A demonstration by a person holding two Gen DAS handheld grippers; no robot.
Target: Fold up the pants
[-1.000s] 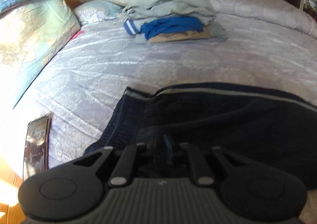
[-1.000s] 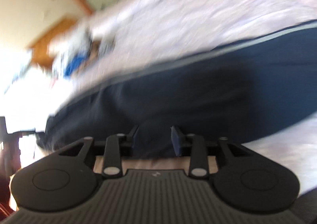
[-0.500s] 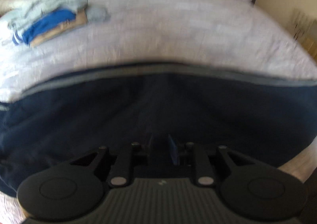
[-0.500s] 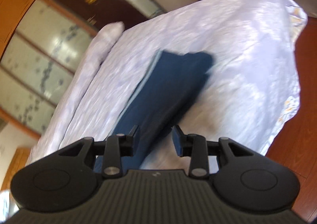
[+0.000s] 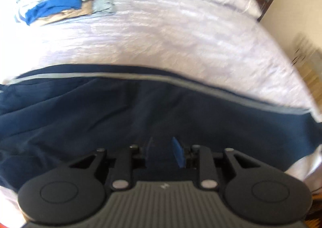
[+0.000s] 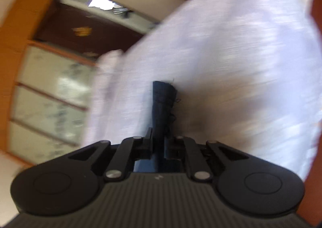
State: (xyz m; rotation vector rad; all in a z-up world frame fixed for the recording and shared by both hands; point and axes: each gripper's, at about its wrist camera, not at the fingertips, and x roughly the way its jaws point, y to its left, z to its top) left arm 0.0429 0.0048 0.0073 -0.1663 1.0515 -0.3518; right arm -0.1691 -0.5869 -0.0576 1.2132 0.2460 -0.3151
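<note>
A bed with a pale lilac cover carries the navy pants, which lie spread across its near edge, and a stack of folded clothes sits well apart at the far side. The left gripper hangs over the pants with its jaws apart. The right gripper has its jaws clamped on a narrow fold of the dark fabric.

The left gripper points forward and slightly down, its two fingers parted with a clear gap between them (the blue pad of the right finger shows plainly) and nothing pinched. The right gripper is rolled over to one side, its fingers drawn close together and clamped on a dark strip of the pants.
</note>
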